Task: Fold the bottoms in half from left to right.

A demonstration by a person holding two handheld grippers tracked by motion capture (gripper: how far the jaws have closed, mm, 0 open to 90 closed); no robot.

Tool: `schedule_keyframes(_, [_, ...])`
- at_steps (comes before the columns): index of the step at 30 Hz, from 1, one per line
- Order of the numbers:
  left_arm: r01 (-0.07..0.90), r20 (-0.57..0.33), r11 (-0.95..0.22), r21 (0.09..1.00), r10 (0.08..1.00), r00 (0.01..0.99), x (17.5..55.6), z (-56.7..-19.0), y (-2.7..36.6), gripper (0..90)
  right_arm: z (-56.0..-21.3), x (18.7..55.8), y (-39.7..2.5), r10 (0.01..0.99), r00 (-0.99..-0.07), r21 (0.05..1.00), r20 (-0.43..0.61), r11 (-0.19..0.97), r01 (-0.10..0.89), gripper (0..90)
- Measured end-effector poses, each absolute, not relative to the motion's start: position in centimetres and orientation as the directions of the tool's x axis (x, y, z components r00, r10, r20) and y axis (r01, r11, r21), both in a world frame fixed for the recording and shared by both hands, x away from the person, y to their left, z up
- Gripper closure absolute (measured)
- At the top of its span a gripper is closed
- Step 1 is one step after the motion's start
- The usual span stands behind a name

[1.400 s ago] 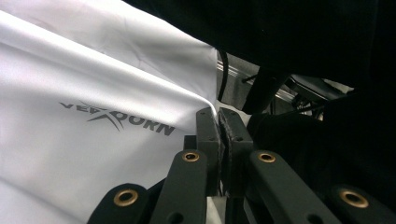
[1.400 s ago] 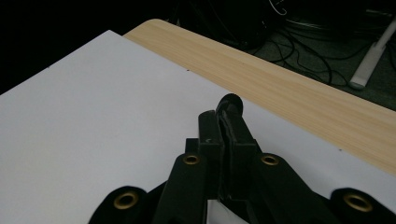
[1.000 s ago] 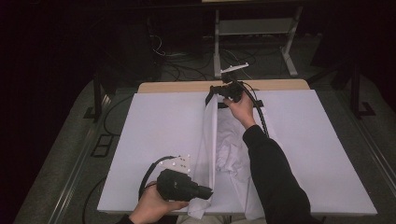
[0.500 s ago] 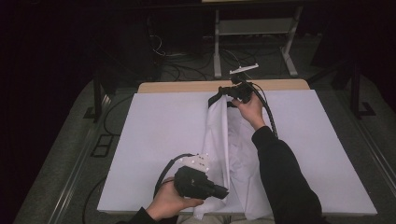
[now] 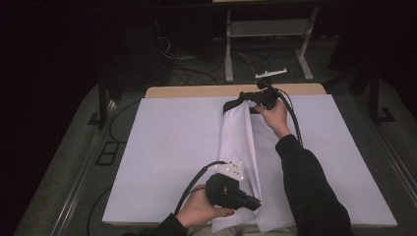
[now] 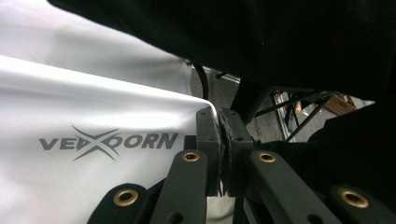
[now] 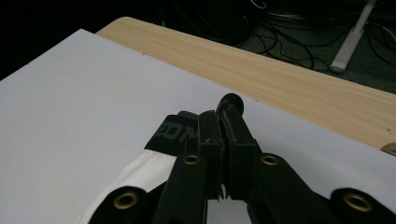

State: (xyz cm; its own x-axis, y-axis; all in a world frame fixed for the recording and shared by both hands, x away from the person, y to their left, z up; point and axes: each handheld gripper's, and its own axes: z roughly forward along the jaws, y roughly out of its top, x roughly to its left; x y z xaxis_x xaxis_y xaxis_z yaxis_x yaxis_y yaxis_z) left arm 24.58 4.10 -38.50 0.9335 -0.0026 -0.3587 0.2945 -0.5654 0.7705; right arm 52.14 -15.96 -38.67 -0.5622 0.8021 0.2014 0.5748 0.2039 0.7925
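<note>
A white garment (image 5: 244, 147) with a black waistband (image 5: 232, 103) lies stretched lengthwise down the middle of the white-covered table (image 5: 167, 142). At the far end my right gripper (image 5: 244, 97) is shut on the waistband (image 7: 170, 133), its jaws pressed together (image 7: 223, 121). By the near edge my left gripper (image 5: 253, 202) is shut on the garment's white hem. In the left gripper view the jaws (image 6: 223, 126) pinch the fabric (image 6: 93, 93) beside a grey printed logo (image 6: 109, 141). A dark sleeve covers the garment's right side.
The bare wooden tabletop (image 5: 236, 91) shows as a strip along the far edge (image 7: 280, 70). Cables and a white stand (image 5: 268, 29) sit on the dark floor beyond. White cover stretches flat on both sides of the garment.
The bunched garment has been pulled out long and flatter. My left gripper moved right along the near edge with the hem. The right gripper stayed at the far end.
</note>
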Motion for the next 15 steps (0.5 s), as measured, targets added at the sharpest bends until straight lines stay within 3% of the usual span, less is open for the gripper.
schedule_keyframes(15, [0.270, -0.354, -0.564, 0.781, -0.043, 0.934, 25.3, -38.5, 0.3, 86.2, -38.5, 52.4, -19.5, 0.812, -0.535, 0.785, 0.234, 0.167, 0.596, 85.6])
